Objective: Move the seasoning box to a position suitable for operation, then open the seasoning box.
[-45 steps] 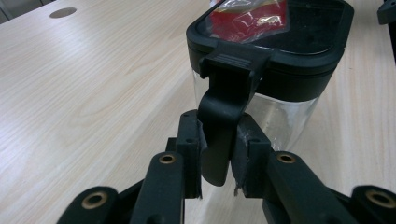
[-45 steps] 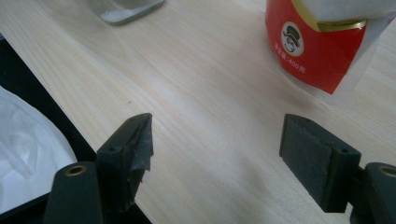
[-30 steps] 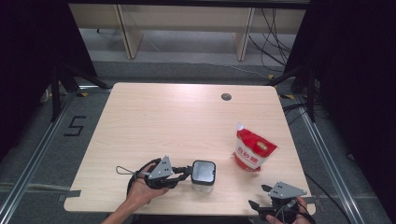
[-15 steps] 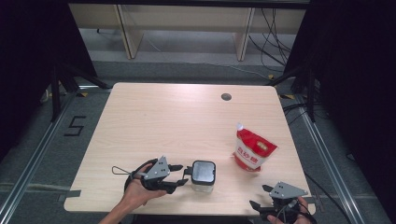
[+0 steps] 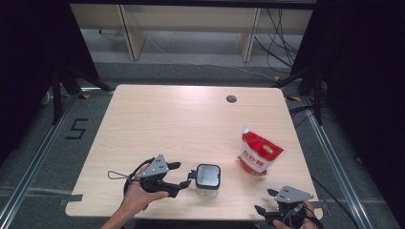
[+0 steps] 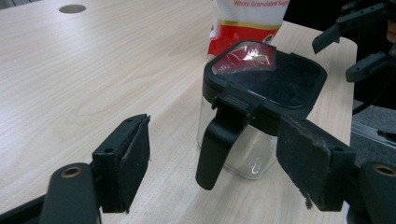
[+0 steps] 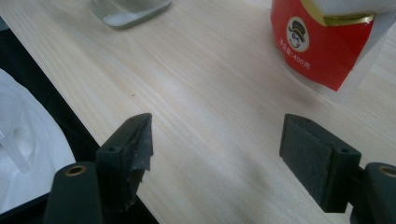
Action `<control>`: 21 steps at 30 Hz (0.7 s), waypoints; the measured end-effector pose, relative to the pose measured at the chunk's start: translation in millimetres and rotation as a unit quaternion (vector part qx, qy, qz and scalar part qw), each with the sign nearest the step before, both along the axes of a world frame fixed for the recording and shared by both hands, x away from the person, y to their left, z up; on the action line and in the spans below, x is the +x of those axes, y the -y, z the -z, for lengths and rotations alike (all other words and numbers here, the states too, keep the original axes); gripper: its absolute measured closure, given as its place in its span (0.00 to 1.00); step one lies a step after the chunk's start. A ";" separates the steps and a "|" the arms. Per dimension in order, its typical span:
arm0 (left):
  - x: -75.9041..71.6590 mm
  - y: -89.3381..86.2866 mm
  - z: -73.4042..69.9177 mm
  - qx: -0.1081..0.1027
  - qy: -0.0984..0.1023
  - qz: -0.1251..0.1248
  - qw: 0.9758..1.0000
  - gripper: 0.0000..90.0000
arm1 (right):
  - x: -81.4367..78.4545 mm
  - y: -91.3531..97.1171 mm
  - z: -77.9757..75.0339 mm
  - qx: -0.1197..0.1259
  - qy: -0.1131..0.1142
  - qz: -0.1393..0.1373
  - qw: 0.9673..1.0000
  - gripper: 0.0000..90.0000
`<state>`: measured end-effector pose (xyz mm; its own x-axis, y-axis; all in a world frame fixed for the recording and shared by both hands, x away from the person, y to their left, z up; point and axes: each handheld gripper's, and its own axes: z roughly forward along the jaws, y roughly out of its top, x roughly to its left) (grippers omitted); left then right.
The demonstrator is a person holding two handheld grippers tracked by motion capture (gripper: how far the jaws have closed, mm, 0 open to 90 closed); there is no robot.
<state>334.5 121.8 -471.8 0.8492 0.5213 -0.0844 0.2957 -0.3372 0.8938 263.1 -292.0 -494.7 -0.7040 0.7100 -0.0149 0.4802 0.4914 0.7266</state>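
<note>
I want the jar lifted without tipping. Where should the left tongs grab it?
Probably the jar by its clear glass body just under the black lid, coming level from the left tongs' side. Its walls look flat and upright; the lid's hanging latch looks loose and narrow.

From high above the near edge we look forward and down on the whole bench (image 5: pixel 191 124). The left gripper view sits low and close, facing right across the bench toward the jar (image 6: pixel 261 116). The right gripper view sits low at the near right corner, facing far and left. We see the red pouch (image 5: pixel 259 152) in all three views.
</note>
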 end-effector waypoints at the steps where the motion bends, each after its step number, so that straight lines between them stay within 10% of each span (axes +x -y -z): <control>1: -0.6 0.5 -0.6 -0.008 -0.004 -0.004 1.000 0.31 | -0.7 -1.1 0.3 0.004 -0.003 0.002 1.000 0.30; 9: -7.5 2.4 -13.2 -0.004 0.070 0.002 0.998 0.76 | 2.1 -2.1 0.9 0.001 0.000 -0.008 1.000 0.30; 21: -3.4 14.3 -16.2 -0.015 0.067 0.011 0.998 0.94 | -2.8 -2.3 0.4 0.005 -0.004 0.001 1.000 0.30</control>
<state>331.0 107.4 -455.6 0.8648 0.5020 0.0152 0.1657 -0.3137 0.9350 260.3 -289.7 -495.1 -0.7024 0.7117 -0.0015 0.4873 0.4824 0.7279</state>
